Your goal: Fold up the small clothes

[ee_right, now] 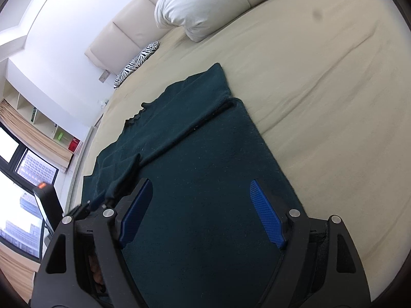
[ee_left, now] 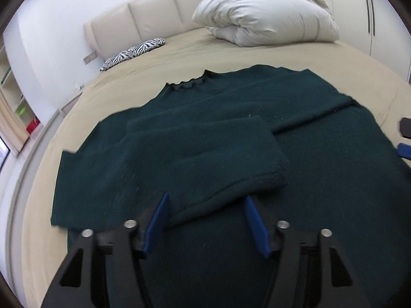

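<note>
A dark green sweater [ee_left: 231, 138] lies flat on the beige bed [ee_left: 179, 51], spread directly beneath and ahead of both grippers. The left gripper [ee_left: 205, 220] hangs over the near cuff of a folded-in sleeve [ee_left: 205, 159], jaws wide apart, holding nothing. The right gripper [ee_right: 200, 213] is equally spread and empty over the body. The collar [ee_left: 190, 83] points far, toward the pillows [ee_left: 264, 18]; the hem is cut off near the cameras.
</note>
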A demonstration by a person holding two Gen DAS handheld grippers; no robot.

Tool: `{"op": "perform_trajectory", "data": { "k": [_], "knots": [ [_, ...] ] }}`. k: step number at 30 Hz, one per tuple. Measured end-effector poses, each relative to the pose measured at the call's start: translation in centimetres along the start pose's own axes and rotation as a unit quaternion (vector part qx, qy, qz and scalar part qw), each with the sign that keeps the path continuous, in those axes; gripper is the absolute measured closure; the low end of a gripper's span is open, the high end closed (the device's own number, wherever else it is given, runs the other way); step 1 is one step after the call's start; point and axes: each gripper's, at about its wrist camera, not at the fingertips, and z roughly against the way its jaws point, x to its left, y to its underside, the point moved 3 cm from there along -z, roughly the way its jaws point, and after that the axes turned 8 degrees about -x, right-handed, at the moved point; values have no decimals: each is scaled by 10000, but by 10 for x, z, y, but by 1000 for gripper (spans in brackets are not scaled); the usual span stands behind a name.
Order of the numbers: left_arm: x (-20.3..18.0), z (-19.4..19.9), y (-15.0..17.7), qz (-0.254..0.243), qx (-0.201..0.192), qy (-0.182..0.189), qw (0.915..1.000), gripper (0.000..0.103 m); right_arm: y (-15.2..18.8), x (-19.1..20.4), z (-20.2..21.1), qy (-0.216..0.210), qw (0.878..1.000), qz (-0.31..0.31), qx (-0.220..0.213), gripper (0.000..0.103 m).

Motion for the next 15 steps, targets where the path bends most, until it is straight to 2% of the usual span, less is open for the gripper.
{"op": "perform_trajectory", "data": {
  "k": [2,5,7,13,15],
  "knots": [
    [10,9,9,211,25,52,9998,30,-2,12,-14,-124,9998,26,162,25],
    [14,29,32,605,54,100,9981,30,-3,46,-38,-439,9978,319,383,25],
    [18,35,41,1046,58,141,9944,30,-3,69,-58,-619,9954,469,564,25],
    [86,44,57,2344,-48,65,9721,30,8,127,-129,-714,9844,1009,1254,27],
    [105,43,63,2637,-52,32,9646,30,14,133,-155,-572,9815,1092,1466,33]
  ]
}}
